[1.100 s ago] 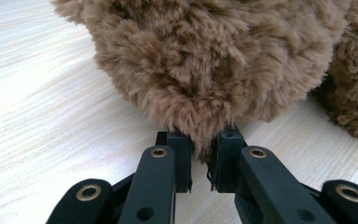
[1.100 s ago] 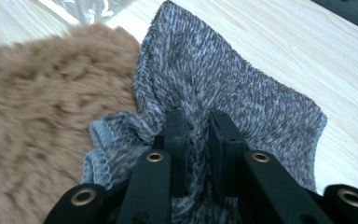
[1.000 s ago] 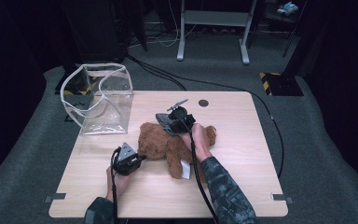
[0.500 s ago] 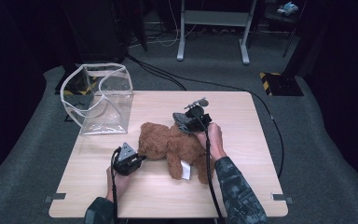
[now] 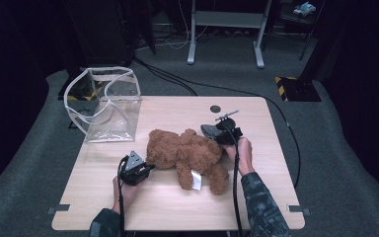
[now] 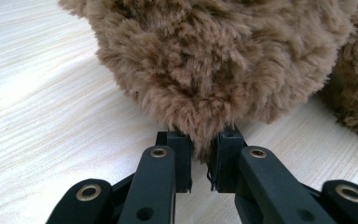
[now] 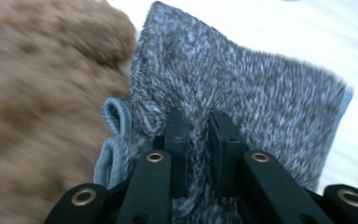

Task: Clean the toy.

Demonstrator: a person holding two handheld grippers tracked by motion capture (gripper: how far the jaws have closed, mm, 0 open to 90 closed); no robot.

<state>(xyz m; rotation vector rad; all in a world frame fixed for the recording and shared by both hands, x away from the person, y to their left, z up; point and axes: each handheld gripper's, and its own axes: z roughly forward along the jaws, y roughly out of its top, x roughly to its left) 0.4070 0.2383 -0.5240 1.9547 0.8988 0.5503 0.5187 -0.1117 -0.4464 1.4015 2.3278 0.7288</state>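
Teddy bear blurred beside grey cloth

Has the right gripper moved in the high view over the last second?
Yes. The right gripper, shut on a grey cloth, has shifted rightward along the teddy bear, ending nearer the table's right edge.

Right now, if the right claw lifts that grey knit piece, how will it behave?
Probably floppy: the grey knit piece is thin fabric and already creases where the right claw pinches it. Likely light, and the fuzzy weave shouldn't slip. It may drag on the teddy bear beside it.
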